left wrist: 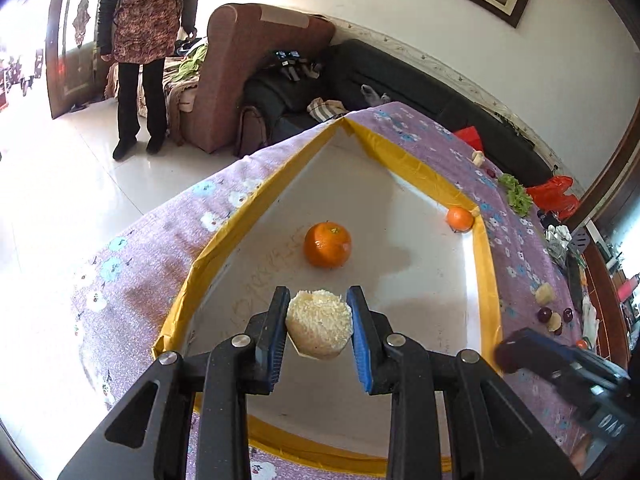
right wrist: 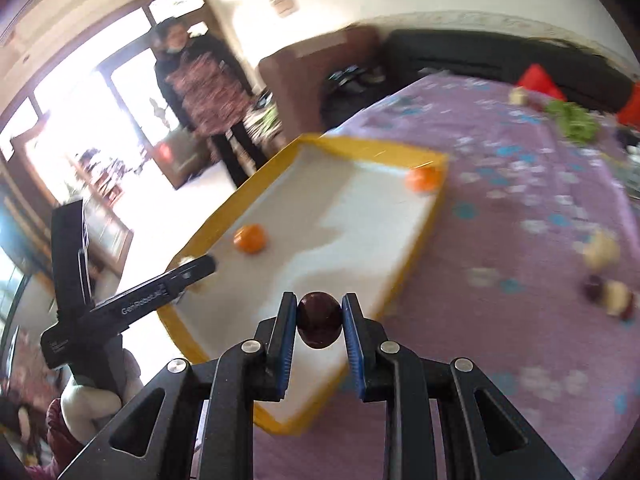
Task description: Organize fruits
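My left gripper [left wrist: 319, 294] is shut on a pale, rough-skinned round fruit [left wrist: 319, 323], held over the white tray with yellow walls [left wrist: 416, 168]. One orange [left wrist: 327, 244] lies mid-tray and a smaller orange [left wrist: 459, 218] sits in the tray's far right corner. My right gripper [right wrist: 319, 300] is shut on a dark reddish-brown round fruit [right wrist: 319, 320] above the tray's near right edge [right wrist: 420, 240]. The right wrist view is blurred; it shows the left gripper [right wrist: 200, 266] reaching over the tray from the left, and both oranges [right wrist: 250, 239] [right wrist: 422, 179].
A purple flowered cloth [left wrist: 516, 248] covers the table. On it to the right lie pale and dark fruits [left wrist: 550, 312], green leafy pieces [left wrist: 518, 194] and red bags [left wrist: 554, 196]. A person [left wrist: 146, 48] stands on the tiled floor beyond, near sofas [left wrist: 256, 72].
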Demonstrator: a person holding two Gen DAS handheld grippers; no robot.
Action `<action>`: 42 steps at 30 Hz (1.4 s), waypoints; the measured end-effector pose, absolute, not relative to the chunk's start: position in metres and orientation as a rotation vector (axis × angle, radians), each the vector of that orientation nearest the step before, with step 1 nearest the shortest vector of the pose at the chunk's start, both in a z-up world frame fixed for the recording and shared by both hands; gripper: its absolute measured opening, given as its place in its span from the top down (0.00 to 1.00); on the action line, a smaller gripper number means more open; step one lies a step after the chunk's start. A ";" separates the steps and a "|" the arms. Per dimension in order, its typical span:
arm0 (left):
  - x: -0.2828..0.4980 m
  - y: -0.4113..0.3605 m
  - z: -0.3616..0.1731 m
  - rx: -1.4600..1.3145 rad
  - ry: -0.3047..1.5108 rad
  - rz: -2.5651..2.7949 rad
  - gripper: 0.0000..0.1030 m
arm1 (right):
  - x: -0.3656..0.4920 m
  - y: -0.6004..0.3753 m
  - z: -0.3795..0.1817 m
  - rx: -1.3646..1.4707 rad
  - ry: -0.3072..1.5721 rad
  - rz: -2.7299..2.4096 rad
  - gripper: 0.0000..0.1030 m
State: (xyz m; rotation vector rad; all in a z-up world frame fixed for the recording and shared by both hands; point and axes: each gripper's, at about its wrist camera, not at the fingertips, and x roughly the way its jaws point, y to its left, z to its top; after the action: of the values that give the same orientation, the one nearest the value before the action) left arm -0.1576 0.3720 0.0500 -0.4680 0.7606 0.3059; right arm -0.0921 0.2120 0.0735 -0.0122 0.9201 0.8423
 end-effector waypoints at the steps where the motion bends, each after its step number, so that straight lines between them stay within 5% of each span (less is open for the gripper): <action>1: -0.158 0.374 0.048 -0.470 0.765 0.305 0.72 | -0.093 0.223 0.067 -0.030 0.932 0.852 0.75; 7: -0.163 0.375 0.050 -0.475 0.760 0.295 0.70 | -0.094 0.249 0.039 -0.075 0.982 0.858 0.74; 10: -0.165 0.375 0.057 -0.483 0.743 0.299 0.51 | -0.097 0.250 0.037 -0.086 0.977 0.862 0.74; 22: -0.189 0.369 0.092 -0.508 0.667 0.312 0.42 | -0.114 0.233 0.063 -0.088 0.895 0.863 0.72; 30: -0.187 0.326 0.114 -0.458 0.649 0.237 0.18 | -0.107 0.137 0.091 0.011 0.813 0.708 0.53; 42: -0.159 0.251 0.108 -0.392 0.713 0.058 0.18 | -0.007 -0.054 0.079 0.157 0.846 0.242 0.53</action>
State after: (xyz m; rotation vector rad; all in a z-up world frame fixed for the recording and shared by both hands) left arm -0.1587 0.2505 0.1079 -0.3922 0.7133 0.0579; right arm -0.0072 -0.0537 0.0790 0.1570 0.8456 0.2418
